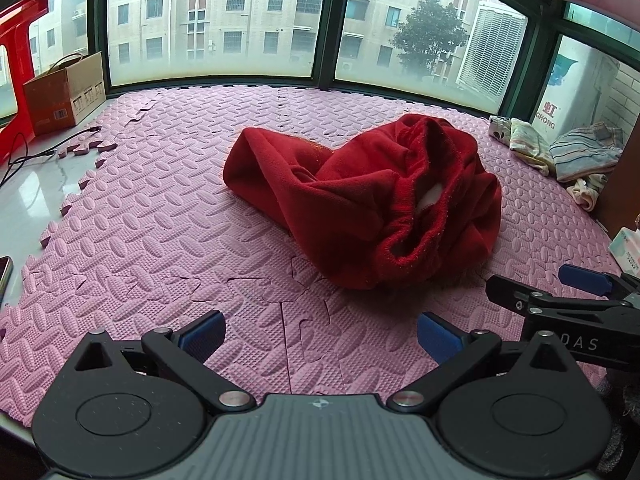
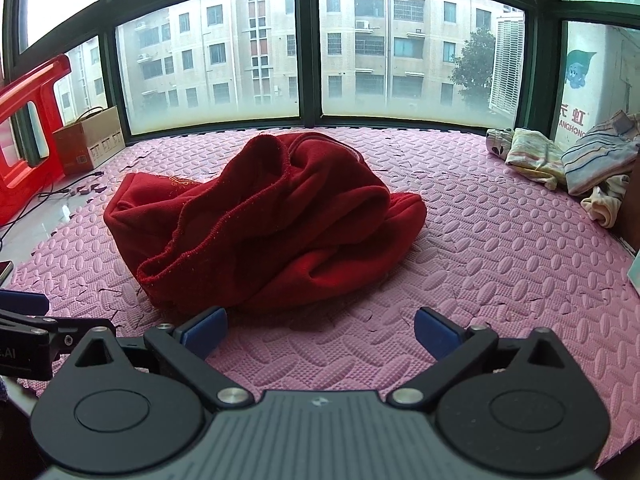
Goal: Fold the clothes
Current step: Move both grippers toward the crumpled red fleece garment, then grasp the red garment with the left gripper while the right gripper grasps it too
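Observation:
A crumpled red garment (image 1: 372, 200) with an elastic waistband lies bunched in a heap on the pink foam mat (image 1: 160, 220). My left gripper (image 1: 320, 334) is open, hovering low over the mat short of the heap, nothing between its blue pads. In the right wrist view the same red garment (image 2: 264, 220) fills the middle of the pink mat (image 2: 500, 240). My right gripper (image 2: 320, 330) is open too, just in front of the cloth's near edge and empty. The right gripper also shows at the right edge of the left wrist view.
Folded and loose light clothes (image 1: 576, 152) pile at the far right by the window. A cardboard box (image 1: 66, 94), a red stool (image 1: 16, 64) and cables sit at the far left. A phone (image 1: 5, 276) lies at the left mat edge, a tissue pack (image 1: 626, 248) at the right.

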`<state>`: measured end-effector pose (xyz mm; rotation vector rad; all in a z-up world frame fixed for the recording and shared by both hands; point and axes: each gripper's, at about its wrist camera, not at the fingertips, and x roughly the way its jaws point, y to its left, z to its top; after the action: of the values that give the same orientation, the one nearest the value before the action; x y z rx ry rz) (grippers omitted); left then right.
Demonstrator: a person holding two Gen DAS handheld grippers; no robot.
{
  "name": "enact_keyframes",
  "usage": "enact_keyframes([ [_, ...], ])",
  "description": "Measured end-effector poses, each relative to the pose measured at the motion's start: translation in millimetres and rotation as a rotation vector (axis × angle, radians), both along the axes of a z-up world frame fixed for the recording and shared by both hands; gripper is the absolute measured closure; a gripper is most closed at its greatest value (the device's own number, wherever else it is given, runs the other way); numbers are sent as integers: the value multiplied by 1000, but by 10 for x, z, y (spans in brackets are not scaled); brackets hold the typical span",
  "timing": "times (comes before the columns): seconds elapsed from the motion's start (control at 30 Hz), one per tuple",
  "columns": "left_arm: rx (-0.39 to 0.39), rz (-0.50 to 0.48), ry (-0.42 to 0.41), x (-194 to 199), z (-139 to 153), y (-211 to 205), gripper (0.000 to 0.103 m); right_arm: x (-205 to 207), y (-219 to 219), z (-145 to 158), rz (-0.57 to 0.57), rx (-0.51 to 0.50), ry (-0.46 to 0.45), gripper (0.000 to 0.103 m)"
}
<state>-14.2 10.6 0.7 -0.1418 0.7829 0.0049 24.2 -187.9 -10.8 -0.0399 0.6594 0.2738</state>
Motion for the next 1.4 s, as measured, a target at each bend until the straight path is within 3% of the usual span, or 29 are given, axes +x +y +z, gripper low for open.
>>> enact_keyframes([
  [0.8,-16,47,4,92,66,109,0,47,42,78,26,26,-8,7],
  [1.27,-39,91,-58,453,336,316,0,348,120,284,57,42,-54,23],
  [1.4,-64,101,-51,629,368,367,7,493,155,355,77,45,-70,31],
])
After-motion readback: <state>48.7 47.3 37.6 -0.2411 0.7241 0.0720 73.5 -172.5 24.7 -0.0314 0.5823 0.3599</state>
